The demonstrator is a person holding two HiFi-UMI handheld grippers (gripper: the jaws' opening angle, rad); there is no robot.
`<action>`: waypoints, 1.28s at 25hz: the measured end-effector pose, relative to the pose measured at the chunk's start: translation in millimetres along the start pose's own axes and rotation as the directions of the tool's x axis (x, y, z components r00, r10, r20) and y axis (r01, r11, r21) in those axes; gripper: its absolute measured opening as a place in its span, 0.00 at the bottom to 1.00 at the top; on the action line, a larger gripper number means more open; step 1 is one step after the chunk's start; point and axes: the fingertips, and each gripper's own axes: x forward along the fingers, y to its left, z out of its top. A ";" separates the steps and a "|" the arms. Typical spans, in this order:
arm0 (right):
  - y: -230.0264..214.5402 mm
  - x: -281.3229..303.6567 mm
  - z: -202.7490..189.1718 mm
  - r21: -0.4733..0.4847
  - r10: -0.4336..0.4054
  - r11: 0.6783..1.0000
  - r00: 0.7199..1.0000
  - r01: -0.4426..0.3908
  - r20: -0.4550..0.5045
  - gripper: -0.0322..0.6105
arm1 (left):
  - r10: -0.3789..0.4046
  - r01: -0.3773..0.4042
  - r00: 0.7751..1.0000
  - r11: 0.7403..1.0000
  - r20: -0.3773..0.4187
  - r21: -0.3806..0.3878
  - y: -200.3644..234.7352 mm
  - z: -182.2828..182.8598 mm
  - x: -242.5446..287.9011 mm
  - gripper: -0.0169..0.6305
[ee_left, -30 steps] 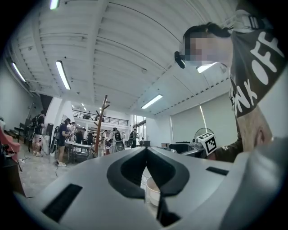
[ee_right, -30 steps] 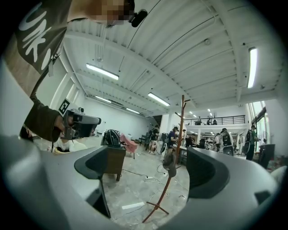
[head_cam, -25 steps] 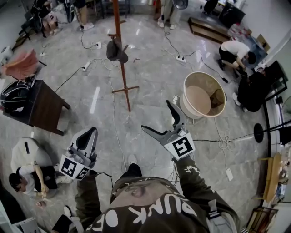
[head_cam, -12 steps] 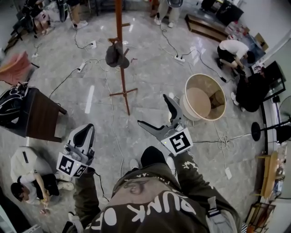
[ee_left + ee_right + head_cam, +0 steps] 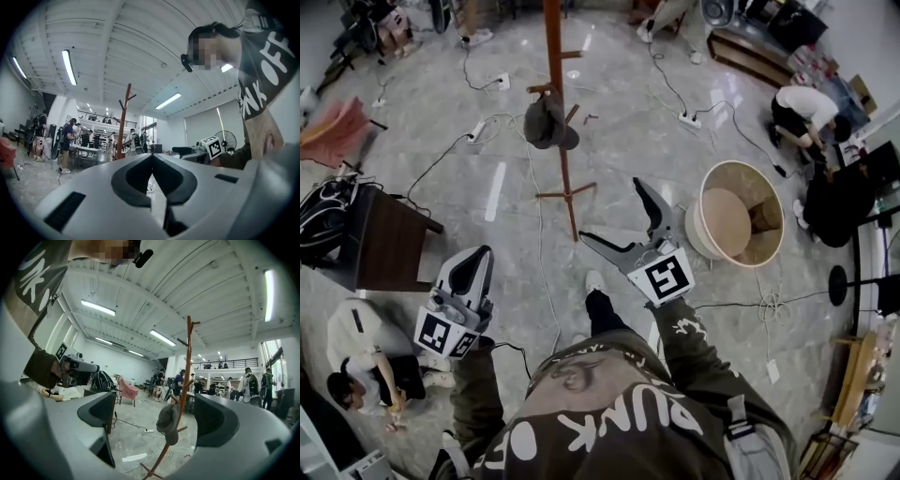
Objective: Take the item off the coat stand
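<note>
**Item: dark grey fabric cap** [image 5: 548, 122]. It hangs from a short peg on the left side of the tall reddish-brown wooden coat stand [image 5: 565, 178], touching the pole about halfway up. The cap droops lengthwise down the pole, and the pole stands upright on crossed feet.

**Right gripper** [image 5: 609, 208]. Its jaws are spread wide and hold nothing. The cap lies far of it and slightly left, well apart. In the right gripper view the cap shows in the gap between the two jaws, so this gripper is already aimed at it. It is the nearer of the two and is judged the one to make the reach, forward and up to peg height.

**Left gripper** [image 5: 480, 255]. Its jaws are pressed together with nothing between them. It is held low at near left, farther from the cap, with only the top of the stand showing beyond its tips.

**Surface:** polished grey marble floor [image 5: 487, 150], crossed by white cables and power strips [image 5: 477, 131].

**Room:** open workshop hall.
- Left: a dark brown wooden bench [image 5: 389, 239] with a black bag [image 5: 328, 202] on it.
- Right: a round beige tub [image 5: 741, 211], just beyond the right gripper.
- Far left: a pink chair [image 5: 333, 127].
- Edges: several people sitting or crouching.
</note>
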 end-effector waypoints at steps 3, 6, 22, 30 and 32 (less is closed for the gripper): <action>-26.8 34.7 -10.8 0.003 0.030 1.000 1.000 -0.030 -0.001 0.87 | 0.025 -0.025 1.000 1.000 -0.011 -0.014 25.3 -2.3 30.4 0.03; -59.0 66.4 -25.3 0.022 0.043 0.999 0.999 -0.043 -0.012 0.87 | 0.031 -0.032 0.999 0.999 -0.019 -0.006 47.8 -4.8 64.2 0.03; -148.9 239.1 -152.8 0.043 0.154 0.988 0.976 -0.149 -0.153 0.87 | 0.118 -0.116 0.991 0.993 -0.071 0.022 124.2 -14.9 182.3 0.03; -141.7 293.5 -190.9 0.055 0.187 0.982 0.962 -0.179 -0.200 0.83 | 0.152 -0.150 0.984 0.988 -0.091 0.027 145.6 -15.4 195.2 0.03; -137.9 301.2 -197.9 0.060 0.189 0.982 0.959 -0.180 -0.210 0.81 | 0.153 -0.151 0.984 0.988 -0.091 0.025 152.7 -18.1 196.5 0.03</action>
